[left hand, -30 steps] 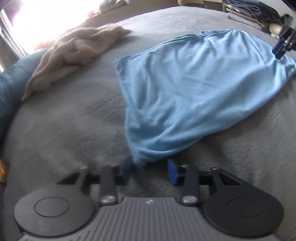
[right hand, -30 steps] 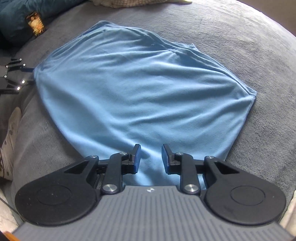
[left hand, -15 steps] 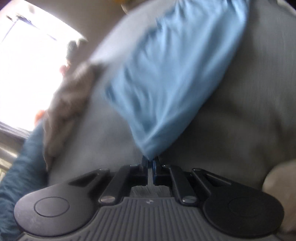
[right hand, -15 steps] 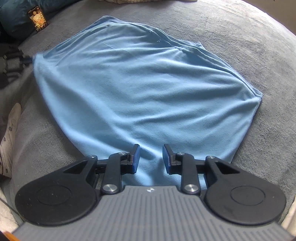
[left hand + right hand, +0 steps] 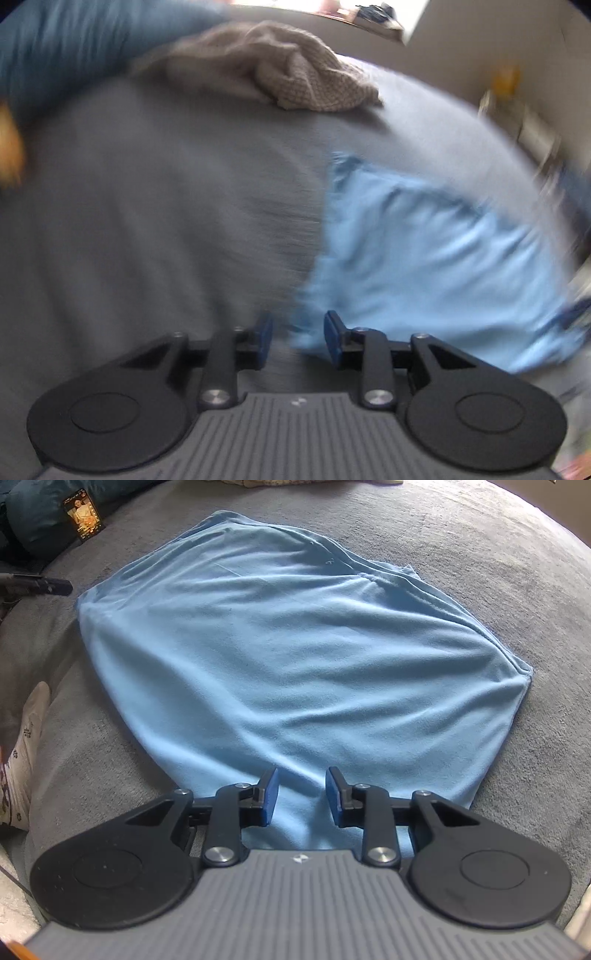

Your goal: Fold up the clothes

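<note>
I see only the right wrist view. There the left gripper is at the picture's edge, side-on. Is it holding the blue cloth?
Observer: No. In the left wrist view, the jaws of the left gripper are opening. A corner of the blue cloth lies in the gap, and the pads do not press it.
Operator: Is other clothing nearby?
Observer: Yes. A beige knitted garment lies crumpled beyond the cloth, apart from it.

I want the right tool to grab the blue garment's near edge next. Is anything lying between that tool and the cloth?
Nothing visible does. The right tool hovers directly over the near edge of the blue garment, jaws apart, with only cloth beneath them.
</note>
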The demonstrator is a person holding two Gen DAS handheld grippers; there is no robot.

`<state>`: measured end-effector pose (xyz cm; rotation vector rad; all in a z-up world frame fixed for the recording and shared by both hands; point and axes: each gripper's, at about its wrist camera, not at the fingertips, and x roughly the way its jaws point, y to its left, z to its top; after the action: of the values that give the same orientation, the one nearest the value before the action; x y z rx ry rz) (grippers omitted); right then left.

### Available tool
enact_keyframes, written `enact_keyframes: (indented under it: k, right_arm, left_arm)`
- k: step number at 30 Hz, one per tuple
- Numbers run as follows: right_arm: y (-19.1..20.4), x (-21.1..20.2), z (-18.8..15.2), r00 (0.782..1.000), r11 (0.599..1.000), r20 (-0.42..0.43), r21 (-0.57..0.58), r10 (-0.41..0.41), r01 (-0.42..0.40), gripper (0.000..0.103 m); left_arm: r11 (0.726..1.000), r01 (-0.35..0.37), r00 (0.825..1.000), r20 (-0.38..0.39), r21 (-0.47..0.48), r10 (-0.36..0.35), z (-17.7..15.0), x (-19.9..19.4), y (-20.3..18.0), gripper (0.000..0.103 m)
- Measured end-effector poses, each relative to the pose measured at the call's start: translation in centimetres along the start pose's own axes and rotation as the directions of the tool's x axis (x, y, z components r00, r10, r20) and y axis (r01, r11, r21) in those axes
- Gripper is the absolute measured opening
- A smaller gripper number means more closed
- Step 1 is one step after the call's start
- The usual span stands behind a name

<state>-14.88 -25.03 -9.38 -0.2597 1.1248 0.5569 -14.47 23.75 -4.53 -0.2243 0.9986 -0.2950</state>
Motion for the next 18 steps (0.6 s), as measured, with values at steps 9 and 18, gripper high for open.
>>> enact_keyframes:
  k: [9,18]
  right_arm:
    - [0.1,-0.1,0.0,1.0,1.0,0.001,-0.001,-0.004,0.004,0.029]
    - [-0.1,0.1,-0.2,1.0,1.0,-0.004,0.004,-0.01,0.01,0.03]
  left_arm:
    - [0.915,0.09,0.988,-0.084,-0.393,-0.133,-1.6,4.0,3.5,0.052]
    - [0.893,0.277,0.961,0.119,-0.355,-0.251,-1.9,2.5,3.6,0.009]
